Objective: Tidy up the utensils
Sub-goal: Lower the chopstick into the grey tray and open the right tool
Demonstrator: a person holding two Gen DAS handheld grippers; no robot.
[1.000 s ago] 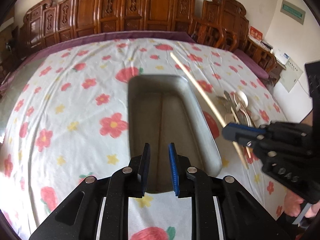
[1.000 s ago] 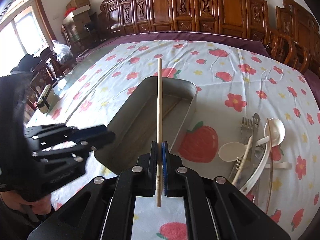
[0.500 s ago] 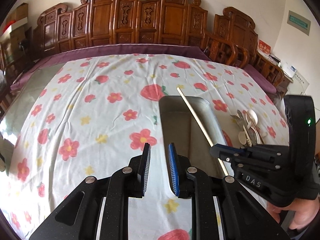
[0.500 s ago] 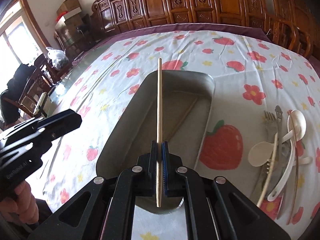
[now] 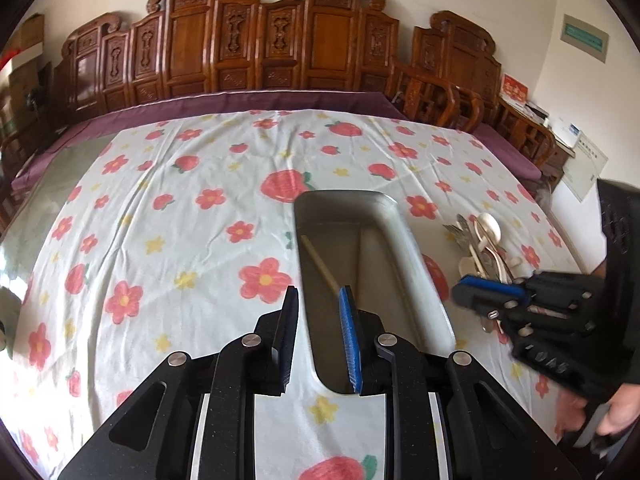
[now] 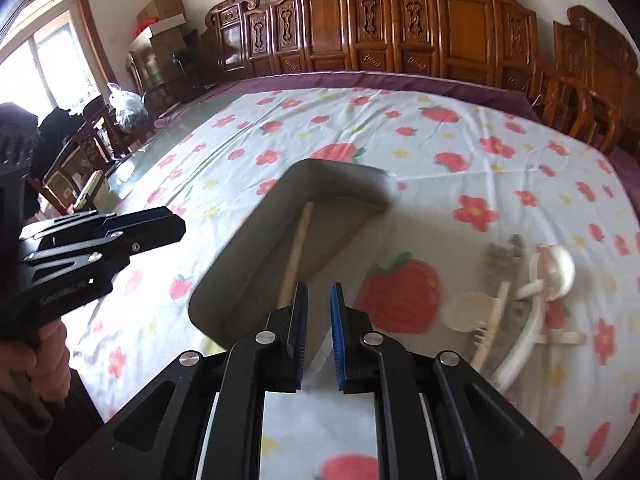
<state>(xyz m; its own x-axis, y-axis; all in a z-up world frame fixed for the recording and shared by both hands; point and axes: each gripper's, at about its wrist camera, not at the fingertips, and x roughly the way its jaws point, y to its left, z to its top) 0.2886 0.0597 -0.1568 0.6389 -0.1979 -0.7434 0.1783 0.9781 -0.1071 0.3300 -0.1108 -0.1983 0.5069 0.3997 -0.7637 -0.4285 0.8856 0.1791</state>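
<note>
Chopstick (image 6: 297, 248) is seen lying loose in the metal tray (image 6: 240, 264), along its left side. Right gripper (image 6: 318, 334) is over the tray's near end, jaws opening, nothing between them, so the drop-off step is judged done. Left gripper (image 5: 318, 338) is held at the tray's near left rim, jaws opening, nothing pinched. Remaining utensils (image 6: 520, 300), spoons and forks, are piled on the flowered cloth (image 6: 440, 152) right of the tray. Next move: right gripper is to be swung to the pile and one handle singled out from the tangle.
</note>
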